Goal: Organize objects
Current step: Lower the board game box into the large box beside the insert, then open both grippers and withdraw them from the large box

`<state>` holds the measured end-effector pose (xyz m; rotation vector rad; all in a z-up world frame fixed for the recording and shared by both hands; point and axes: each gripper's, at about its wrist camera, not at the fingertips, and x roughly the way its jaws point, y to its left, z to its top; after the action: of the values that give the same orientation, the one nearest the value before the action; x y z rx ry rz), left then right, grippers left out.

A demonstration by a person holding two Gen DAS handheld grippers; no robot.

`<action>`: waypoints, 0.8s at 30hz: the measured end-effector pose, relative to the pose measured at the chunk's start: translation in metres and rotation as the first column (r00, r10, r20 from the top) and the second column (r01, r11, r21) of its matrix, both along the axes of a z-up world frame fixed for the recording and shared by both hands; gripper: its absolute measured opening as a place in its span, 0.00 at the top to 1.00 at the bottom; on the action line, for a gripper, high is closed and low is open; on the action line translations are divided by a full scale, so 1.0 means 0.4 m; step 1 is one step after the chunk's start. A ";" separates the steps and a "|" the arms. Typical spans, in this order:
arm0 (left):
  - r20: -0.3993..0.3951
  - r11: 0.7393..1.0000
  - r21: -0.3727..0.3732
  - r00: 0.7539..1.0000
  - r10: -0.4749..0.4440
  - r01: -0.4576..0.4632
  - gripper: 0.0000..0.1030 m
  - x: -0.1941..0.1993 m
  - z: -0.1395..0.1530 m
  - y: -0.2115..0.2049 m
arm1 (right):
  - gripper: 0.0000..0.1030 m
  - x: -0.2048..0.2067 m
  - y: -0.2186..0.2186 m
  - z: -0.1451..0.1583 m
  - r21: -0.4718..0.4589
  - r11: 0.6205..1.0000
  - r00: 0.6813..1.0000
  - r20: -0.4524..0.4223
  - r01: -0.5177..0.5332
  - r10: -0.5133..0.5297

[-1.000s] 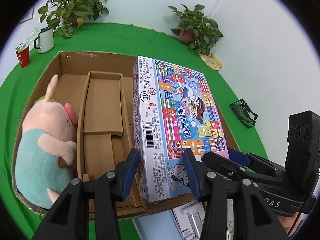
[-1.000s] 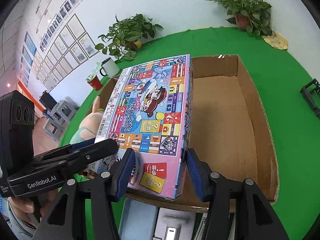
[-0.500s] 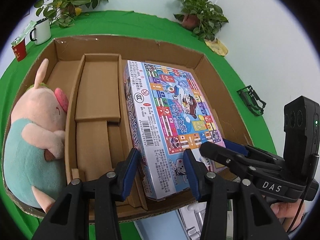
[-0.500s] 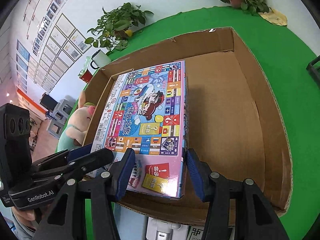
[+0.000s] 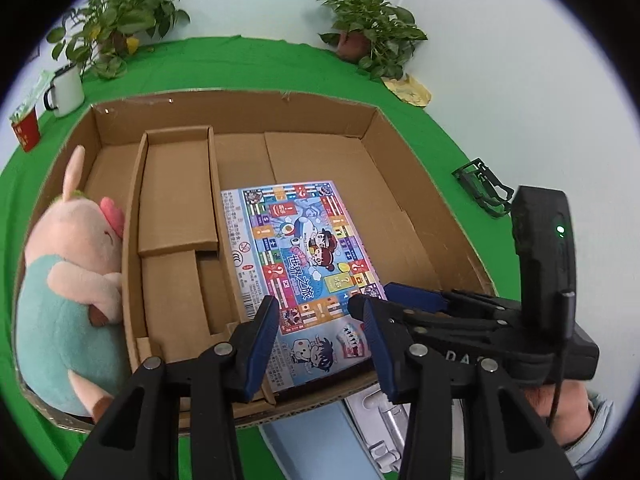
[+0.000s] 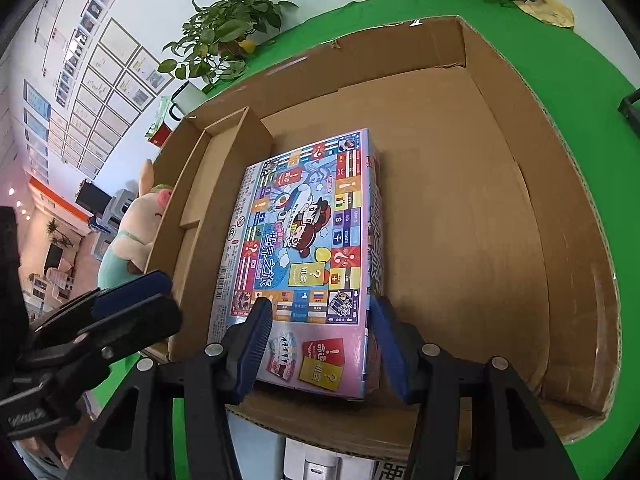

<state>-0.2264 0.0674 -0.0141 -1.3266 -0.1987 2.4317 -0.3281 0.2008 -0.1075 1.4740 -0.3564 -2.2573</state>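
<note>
Lowered since earlier: we set game box (image 6: pixel 308 240) flat in cardboard box (image 6: pixel 520 184) | both fingers apparently grasping its near end; left closing | risk: early release jams it against divider (image 5: pixel 214 200)

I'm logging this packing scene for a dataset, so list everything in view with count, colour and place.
cardboard box: one, brown, open-topped, on the green cloth
cardboard insert: one, brown, inside the box, left part
board game box: one, multicoloured, lying flat on the box floor beside the insert
plush pig: one, pink with teal dress, in the box's leftmost section
green cloth: one, covering the table
potted plants: two, green, at the far edge
mug: one, white, far left
red cup: one, beside the mug
black frame object: one, on the cloth, right of the box
left gripper: black with blue pads, jaws closing astride the game's near end
right gripper: same colours, astride the game's near end
</note>
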 end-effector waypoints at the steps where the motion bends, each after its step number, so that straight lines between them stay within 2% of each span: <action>1: -0.013 1.000 -0.012 1.000 0.006 -0.006 0.59 0.006 0.006 -0.003 | 0.50 -0.004 -0.002 -0.002 -0.004 1.000 1.000 0.002 0.001 -0.001; 7: -0.079 0.997 -0.061 0.996 0.033 -0.038 0.59 0.042 0.022 -0.022 | 0.49 0.005 -0.010 -0.010 0.043 0.999 0.999 -0.002 -0.033 0.033; 10: -0.100 0.996 -0.067 0.994 0.046 -0.053 0.57 0.067 0.027 -0.031 | 0.40 0.010 -0.016 -0.006 0.034 0.999 0.999 -0.019 -0.041 0.042; 11: -0.114 0.995 -0.074 0.992 0.055 -0.063 0.57 0.074 0.031 -0.034 | 0.31 0.013 -0.016 -0.005 0.046 0.998 0.999 -0.025 -0.041 0.042; 12: -0.145 0.992 -0.092 0.987 0.070 -0.084 0.57 0.089 0.042 -0.037 | 0.16 0.025 -0.022 0.004 0.072 0.997 0.998 -0.052 -0.034 0.038; 13: -0.202 0.988 -0.111 0.976 0.085 -0.109 0.56 0.111 0.061 -0.039 | 0.08 0.033 -0.021 0.012 0.082 0.996 0.996 -0.076 -0.032 0.038; 14: -0.234 0.986 -0.118 0.968 0.089 -0.120 0.51 0.127 0.071 -0.040 | 0.00 0.044 -0.020 0.023 0.090 0.995 0.994 -0.102 -0.031 0.040; 15: -0.281 0.982 -0.126 0.955 0.097 -0.137 0.37 0.147 0.088 -0.044 | 0.00 0.065 -0.025 0.039 0.123 0.992 0.990 -0.134 -0.028 0.045; 17: -0.370 0.972 -0.136 0.920 0.129 -0.191 0.17 0.189 0.120 -0.051 | 0.00 0.099 -0.023 0.066 0.175 0.985 0.980 -0.196 -0.003 0.038; 19: -0.445 0.961 -0.135 0.882 0.158 -0.240 0.17 0.228 0.148 -0.059 | 0.00 0.132 -0.016 0.089 0.225 0.973 0.968 -0.249 0.044 0.014; 22: -0.469 0.950 -0.133 0.862 0.191 -0.283 0.17 0.259 0.168 -0.073 | 0.00 0.202 0.001 0.140 0.263 0.956 0.935 -0.353 0.129 -0.029; 24: -0.467 0.943 -0.139 0.860 0.206 -0.302 0.17 0.271 0.169 -0.081 | 0.00 0.238 0.012 0.165 0.266 0.950 0.920 -0.390 0.165 -0.051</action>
<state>-0.1179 0.0352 0.0535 -0.8107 0.0042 2.9793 -0.2327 0.2054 -0.0416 1.1233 0.0217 -2.7103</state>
